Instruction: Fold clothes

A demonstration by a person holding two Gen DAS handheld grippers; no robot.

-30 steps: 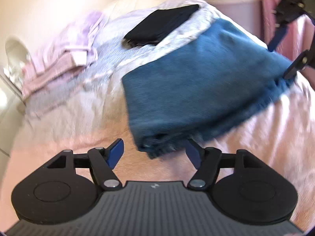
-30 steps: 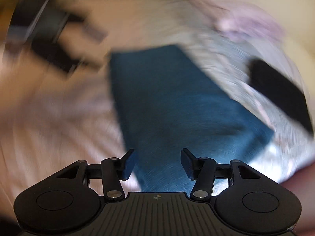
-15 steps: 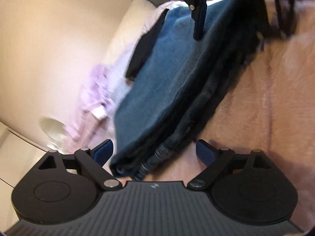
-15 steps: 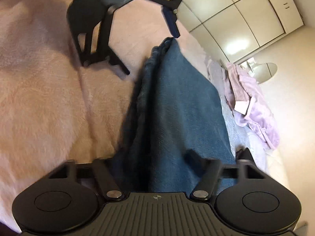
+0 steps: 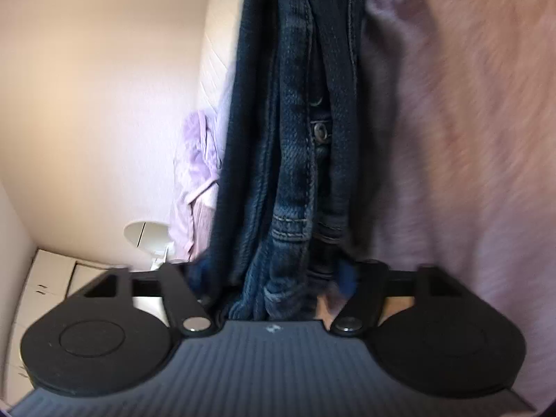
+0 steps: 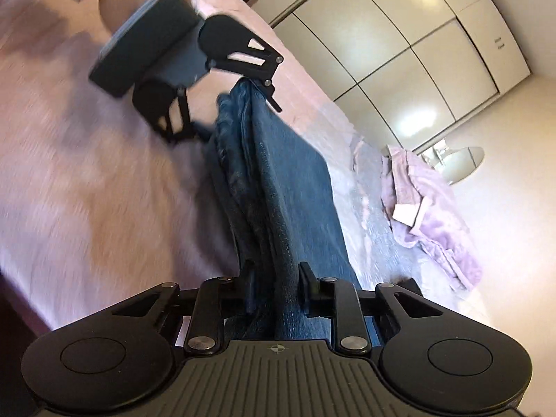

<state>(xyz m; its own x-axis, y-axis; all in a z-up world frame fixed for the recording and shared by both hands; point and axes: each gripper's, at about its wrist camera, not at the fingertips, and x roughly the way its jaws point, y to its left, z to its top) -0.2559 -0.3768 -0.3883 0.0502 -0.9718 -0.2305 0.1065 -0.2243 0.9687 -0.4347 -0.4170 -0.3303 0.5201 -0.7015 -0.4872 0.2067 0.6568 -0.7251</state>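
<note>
The folded jeans (image 6: 278, 180) lie on the pink blanket (image 6: 87, 180) of a bed, their stacked layers seen edge-on from both wrist cameras. The right gripper (image 6: 276, 286) has just been closing, and its two fingers now pinch the near end of the jeans, the denim squeezed into a narrow band between the pads. The left gripper (image 5: 274, 274) sits at the far end of the same fold; its jaws have also just been closing, with the thick bundle of seams and waistband (image 5: 295, 180) between them. The left finger lies against the denim, but the right pad is blurred and partly hidden, so I cannot tell whether the grip is complete. In the right wrist view the left gripper (image 6: 239, 104) straddles the far corner of the jeans. Beyond the jeans lies a lilac garment (image 6: 431, 215) near the wall, with a round mirror (image 6: 462, 163) and white wardrobe doors (image 6: 399, 52) behind.
</note>
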